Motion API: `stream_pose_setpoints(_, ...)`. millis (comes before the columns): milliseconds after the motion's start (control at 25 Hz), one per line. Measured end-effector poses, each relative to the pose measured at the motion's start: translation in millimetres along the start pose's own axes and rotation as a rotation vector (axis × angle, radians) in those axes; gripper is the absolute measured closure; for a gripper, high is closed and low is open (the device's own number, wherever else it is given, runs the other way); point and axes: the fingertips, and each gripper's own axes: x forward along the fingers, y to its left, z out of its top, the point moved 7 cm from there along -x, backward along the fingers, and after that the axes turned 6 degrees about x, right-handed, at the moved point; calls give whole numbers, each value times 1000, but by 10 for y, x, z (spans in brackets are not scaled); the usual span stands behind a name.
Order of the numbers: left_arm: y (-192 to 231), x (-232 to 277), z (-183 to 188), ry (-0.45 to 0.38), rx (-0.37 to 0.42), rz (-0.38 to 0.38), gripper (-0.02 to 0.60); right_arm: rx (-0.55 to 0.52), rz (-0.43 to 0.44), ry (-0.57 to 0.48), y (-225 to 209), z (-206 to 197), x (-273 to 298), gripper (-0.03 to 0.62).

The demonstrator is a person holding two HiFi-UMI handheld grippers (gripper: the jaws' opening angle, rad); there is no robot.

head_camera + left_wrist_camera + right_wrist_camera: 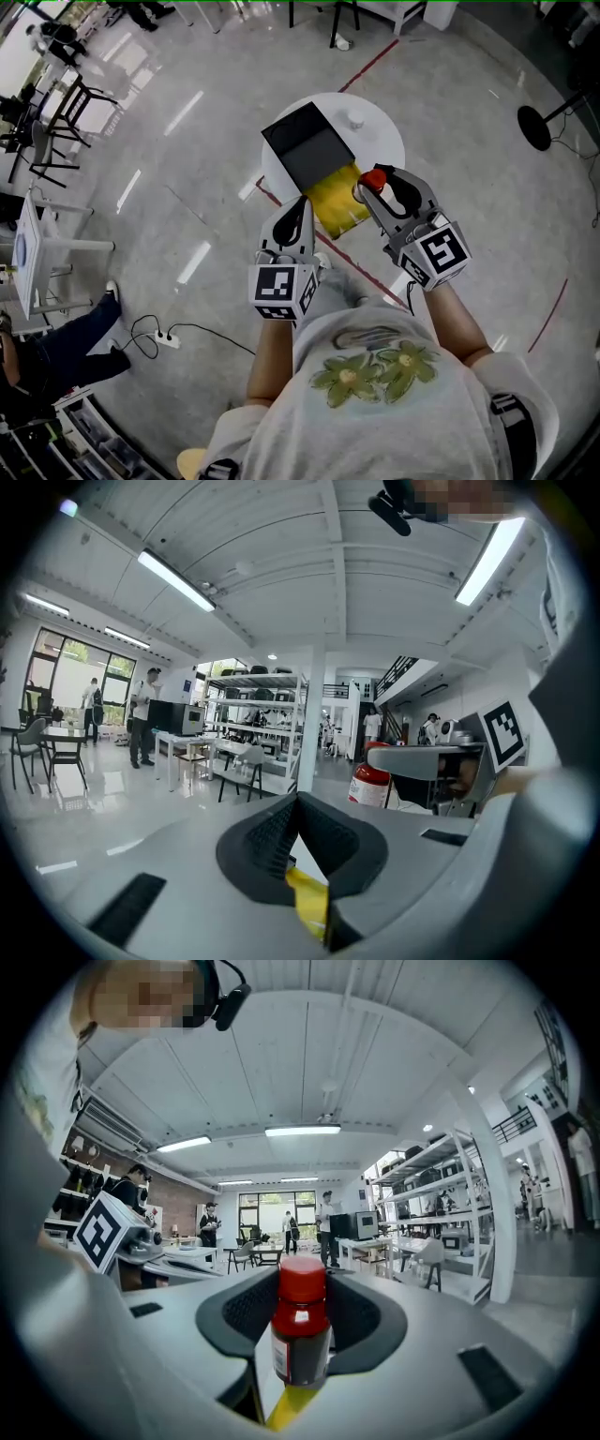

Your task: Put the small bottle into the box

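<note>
A small dark bottle with a red cap [300, 1330] stands upright between the jaws of my right gripper [302, 1321], which is shut on it. In the head view that bottle [374, 178] and right gripper [376, 185] hang over the right edge of the box. The box [307, 147] is black with a yellow part [337, 199] toward me, and it lies on a round white table [380, 133]. My left gripper [301, 210] is shut and empty, just near of the box's yellow end. The left gripper view shows its pads [272, 836] meeting, with the bottle [372, 783] off to the right.
A small white object [354, 119] sits on the table beyond the box. Red tape lines [370, 64] cross the glossy floor. A power strip with its cable [167, 339] lies on the floor at the left. Desks, chairs and people stand far off.
</note>
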Motion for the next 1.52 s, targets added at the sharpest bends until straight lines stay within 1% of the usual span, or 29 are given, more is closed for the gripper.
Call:
stream_pose_setpoints(280, 436, 199, -39, 6, -17, -22, 578, 16, -36, 29, -44, -41, 449, 439)
stream_pose_setpoints(520, 656, 332, -76, 14, -17, -54, 578, 16, -76, 51, -55, -117, 643, 439)
stream_pose_setpoints(680, 775, 420, -110, 19, -10, -92, 578, 16, -110, 65, -49, -207, 758, 439)
stream_pose_setpoints(920, 825, 521, -176, 30, 8, -148, 578, 31, -139, 78, -41, -369, 854, 439)
stream_pose_setpoints(1160, 828, 577, -223, 32, 37, -221, 578, 44, -157, 102, -70, -538, 945, 439)
stream_pose_setpoints(1320, 860, 606, -296, 47, 27, -233, 578, 56, -165, 124, -84, -670, 1014, 441)
stream_pose_setpoints(1520, 958, 670, -370, 71, 16, -238, 578, 72, -173, 175, -132, -853, 1144, 441)
